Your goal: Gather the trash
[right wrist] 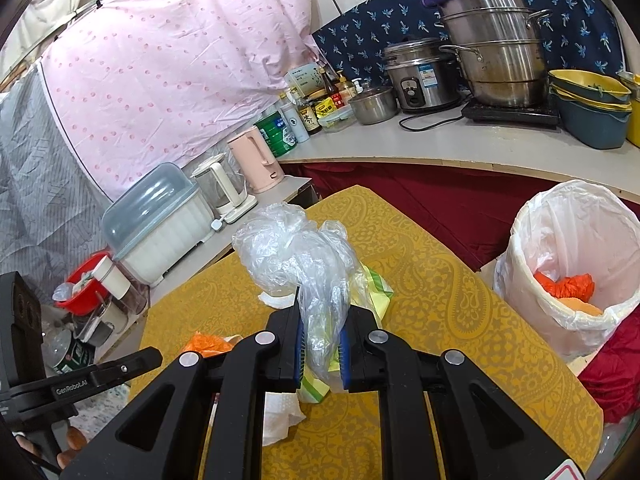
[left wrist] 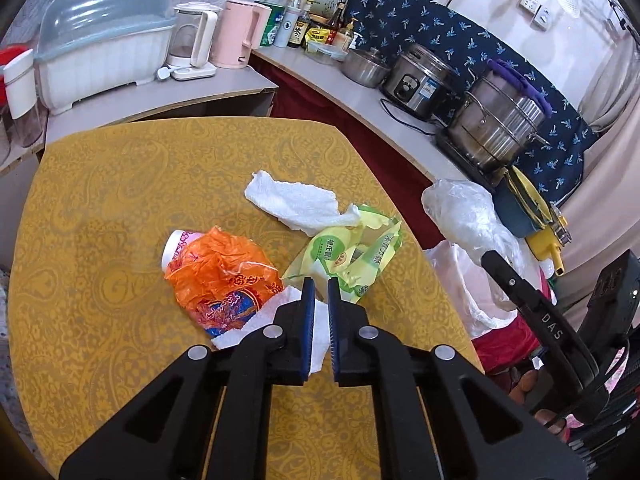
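On the yellow patterned table (left wrist: 120,220) lie an orange plastic bag (left wrist: 220,276) wrapped round a white cup (left wrist: 176,246), a white paper towel (left wrist: 296,204), a green wrapper (left wrist: 352,252) and a crumpled white tissue (left wrist: 248,330). My left gripper (left wrist: 321,292) is low over the tissue with its jaws nearly together and tissue pinched between the pads. Above the table's right side, my right gripper (right wrist: 322,320) is shut on a clear plastic bag (right wrist: 296,252). The white-lined bin (right wrist: 532,248) stands off the table's right edge and holds orange trash (right wrist: 568,284).
A counter (right wrist: 440,140) curves behind the table with a stacked steamer pot (right wrist: 496,52), a rice cooker (right wrist: 420,76), bottles and blue basins (right wrist: 592,116). A lower shelf on the left carries a dish rack (left wrist: 104,52), a glass kettle (left wrist: 192,40) and a pink kettle (left wrist: 240,36).
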`<state>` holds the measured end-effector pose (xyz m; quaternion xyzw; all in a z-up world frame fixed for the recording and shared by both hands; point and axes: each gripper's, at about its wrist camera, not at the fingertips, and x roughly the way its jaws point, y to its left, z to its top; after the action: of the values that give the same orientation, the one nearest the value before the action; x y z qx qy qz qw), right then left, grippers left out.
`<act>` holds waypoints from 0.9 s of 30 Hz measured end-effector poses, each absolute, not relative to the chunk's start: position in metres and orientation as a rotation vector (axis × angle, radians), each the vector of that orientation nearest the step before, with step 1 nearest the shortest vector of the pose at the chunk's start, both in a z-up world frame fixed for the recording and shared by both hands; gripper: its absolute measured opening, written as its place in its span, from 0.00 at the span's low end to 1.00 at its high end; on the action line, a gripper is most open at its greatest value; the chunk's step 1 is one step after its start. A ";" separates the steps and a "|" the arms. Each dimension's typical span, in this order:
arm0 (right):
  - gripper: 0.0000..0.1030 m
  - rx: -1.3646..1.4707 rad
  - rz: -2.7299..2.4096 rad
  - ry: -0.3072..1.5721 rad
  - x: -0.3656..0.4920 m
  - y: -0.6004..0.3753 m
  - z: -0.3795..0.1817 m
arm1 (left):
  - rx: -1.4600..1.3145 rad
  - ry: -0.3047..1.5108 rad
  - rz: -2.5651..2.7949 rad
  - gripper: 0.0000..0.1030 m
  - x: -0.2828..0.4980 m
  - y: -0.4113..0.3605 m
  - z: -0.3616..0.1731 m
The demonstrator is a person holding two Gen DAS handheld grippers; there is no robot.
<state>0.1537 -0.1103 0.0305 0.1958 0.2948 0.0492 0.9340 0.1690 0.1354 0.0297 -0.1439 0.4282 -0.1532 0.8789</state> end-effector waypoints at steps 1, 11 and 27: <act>0.12 0.398 0.101 0.604 0.153 -0.110 0.030 | -0.292 0.897 -0.316 0.07 0.168 0.135 0.029; 0.12 0.394 0.106 0.633 0.146 -0.108 0.020 | -0.241 0.922 -0.109 0.73 0.164 0.164 -0.006; 0.12 0.386 0.097 0.683 0.137 -0.108 -0.001 | -0.307 1.099 -0.160 0.62 0.146 0.141 -0.084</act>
<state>0.1366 -0.1083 -0.0013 0.1878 0.3327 0.0472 0.9229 0.1461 0.1410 -0.0843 -0.1454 0.5194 -0.0758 0.8386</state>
